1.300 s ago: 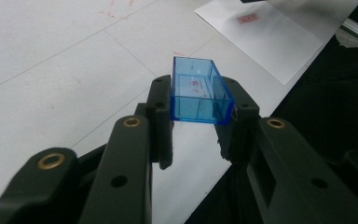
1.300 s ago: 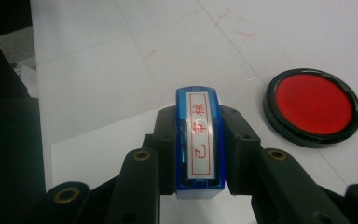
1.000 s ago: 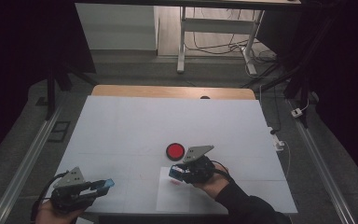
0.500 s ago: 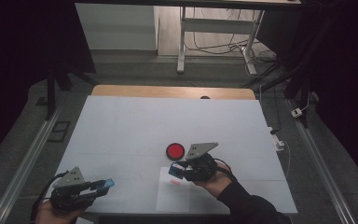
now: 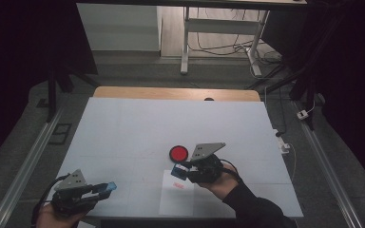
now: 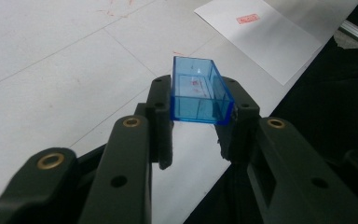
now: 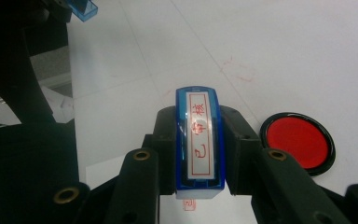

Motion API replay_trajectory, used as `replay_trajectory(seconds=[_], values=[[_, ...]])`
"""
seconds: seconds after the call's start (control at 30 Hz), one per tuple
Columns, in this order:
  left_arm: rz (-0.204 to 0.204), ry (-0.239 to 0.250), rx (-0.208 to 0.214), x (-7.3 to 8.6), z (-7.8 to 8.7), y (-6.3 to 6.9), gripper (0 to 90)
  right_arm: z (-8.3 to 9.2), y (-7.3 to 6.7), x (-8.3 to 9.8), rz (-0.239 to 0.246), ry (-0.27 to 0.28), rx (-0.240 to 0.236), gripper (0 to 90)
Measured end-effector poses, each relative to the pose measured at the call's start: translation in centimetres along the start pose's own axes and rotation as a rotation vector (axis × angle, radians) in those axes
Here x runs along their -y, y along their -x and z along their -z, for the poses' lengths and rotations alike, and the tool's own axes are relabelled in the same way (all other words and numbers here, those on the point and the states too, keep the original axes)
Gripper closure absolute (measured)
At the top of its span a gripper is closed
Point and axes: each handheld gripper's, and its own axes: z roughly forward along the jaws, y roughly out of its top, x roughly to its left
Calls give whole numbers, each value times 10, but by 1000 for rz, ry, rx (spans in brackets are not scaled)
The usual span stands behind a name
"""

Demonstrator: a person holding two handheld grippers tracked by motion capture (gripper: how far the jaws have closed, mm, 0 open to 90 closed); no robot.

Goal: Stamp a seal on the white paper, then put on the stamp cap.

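The right gripper [image 7: 199, 154] pinches a blue rectangular stamp [image 7: 199, 140], its red characters legible close up; the left gripper [image 6: 200, 116] pinches the clear blue plastic cap [image 6: 199, 93]. From above, a round red ink pad [image 5: 178, 153] lies just beyond, white paper [image 5: 176, 199] nearer.

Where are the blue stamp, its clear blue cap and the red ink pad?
blue stamp [image 7: 199, 140], right gripper view, on its lettered face.
clear blue cap [image 6: 199, 91], left gripper view, on its open hollow.
red ink pad [image 5: 178, 153], high view, on its red middle.
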Motion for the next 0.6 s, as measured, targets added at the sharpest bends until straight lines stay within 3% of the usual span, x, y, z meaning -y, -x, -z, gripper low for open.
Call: replay_trajectory(seconds=[0.6], values=[[1, -7, 0, 0, -1, 0, 684, 10, -4, -7, 17, 25, -11, 695]])
